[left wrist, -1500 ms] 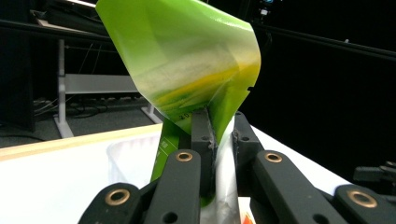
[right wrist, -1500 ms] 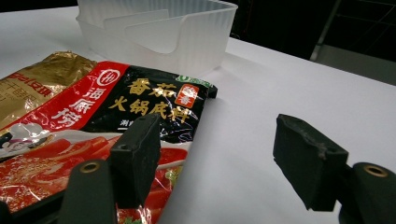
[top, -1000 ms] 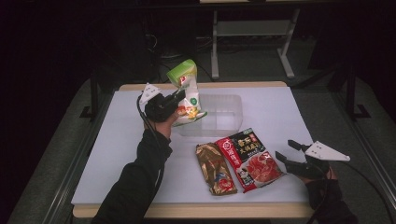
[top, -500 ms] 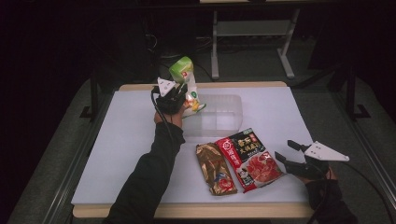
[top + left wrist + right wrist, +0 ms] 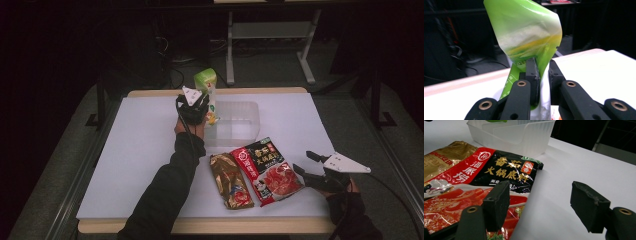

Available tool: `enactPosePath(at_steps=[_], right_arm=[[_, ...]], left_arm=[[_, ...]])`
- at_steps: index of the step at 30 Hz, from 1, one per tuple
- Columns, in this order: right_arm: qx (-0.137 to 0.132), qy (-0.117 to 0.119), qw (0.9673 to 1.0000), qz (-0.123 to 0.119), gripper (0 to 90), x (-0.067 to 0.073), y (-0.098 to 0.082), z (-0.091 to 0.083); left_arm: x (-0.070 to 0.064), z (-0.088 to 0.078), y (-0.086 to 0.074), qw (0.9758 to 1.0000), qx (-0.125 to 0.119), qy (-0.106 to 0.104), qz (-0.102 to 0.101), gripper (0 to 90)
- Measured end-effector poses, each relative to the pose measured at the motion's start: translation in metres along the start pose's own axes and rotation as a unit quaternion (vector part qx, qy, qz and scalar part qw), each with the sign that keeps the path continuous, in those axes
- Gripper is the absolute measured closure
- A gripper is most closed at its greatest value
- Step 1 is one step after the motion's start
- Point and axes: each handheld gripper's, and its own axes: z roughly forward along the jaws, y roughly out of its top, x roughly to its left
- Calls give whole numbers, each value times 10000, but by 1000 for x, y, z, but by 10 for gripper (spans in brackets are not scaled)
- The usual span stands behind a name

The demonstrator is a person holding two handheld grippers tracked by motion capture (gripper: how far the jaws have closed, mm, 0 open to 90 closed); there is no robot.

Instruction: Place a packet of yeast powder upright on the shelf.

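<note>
Gold packet (image 5: 229, 181), red-and-black packet (image 5: 267, 169)

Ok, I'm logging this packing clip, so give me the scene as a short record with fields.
held item: green and white pouch, upright at the left end of the bin
left gripper: shut on the pouch, jaws just eased slightly
right gripper: open, resting near the table's right edge, nothing between its jaws
bin: clear plastic, at the far middle of the table
waiting: red and black packet and gold packet, lying flat side by side
</note>
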Motion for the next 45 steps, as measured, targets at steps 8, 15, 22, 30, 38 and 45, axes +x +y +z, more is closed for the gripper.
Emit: enactPosePath(at_steps=[8, 15, 22, 30, 38, 45], right_arm=[[-16, 29, 10000, 8, 313, 0, 0, -1], [33, 32, 10000, 0, 308, 0, 0, 1], [140, 17, 9999, -22, 305, 1, 0, 3], [159, 86, 9998, -48, 298, 1, 0, 3], [254, 71, 9996, -71, 296, 2, 0, 6], [217, 86, 9997, -66, 297, 2, 0, 5]], left_arm=[[17, -5, 11, 9934, 592, -939, -294, 596], [45, -26, 7, 9782, 1142, -1689, 393, 541], [54, -34, -9, 9739, 976, -1972, 556, 632], [47, -47, -25, 9700, 784, -2101, 937, 542], [37, -42, -22, 9706, 857, -1569, 1610, 732], [43, -38, -24, 9842, 485, -1371, 1007, 893]])
